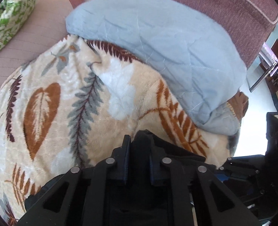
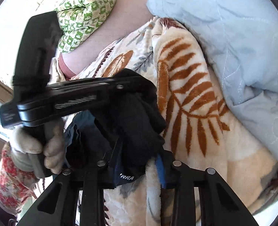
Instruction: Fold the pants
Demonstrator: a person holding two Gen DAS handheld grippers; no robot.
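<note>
Both of my grippers have the black fleecy pants (image 2: pixel 137 124) between them, bunched into one dark wad held up off the cream plush blanket with rust and grey fern leaves (image 1: pixel 50 101). My right gripper (image 2: pixel 139 165) has its jaws closed down on the lower part of the wad, cloth filling the gap. My left gripper (image 2: pixel 131 86) comes in from the left and bites the top of the same wad; from its own camera, its jaws (image 1: pixel 138 148) stand narrow with black cloth pinched between them.

What matters next is that the two grips sit nearly on top of each other, so the pants have no long axis I can read. By my judgement the garment must be drawn out sideways, left hand going left, right hand right, before any fold. The pale blue quilted duvet (image 1: pixel 157 47) lies on the far right, close enough to snag.
</note>
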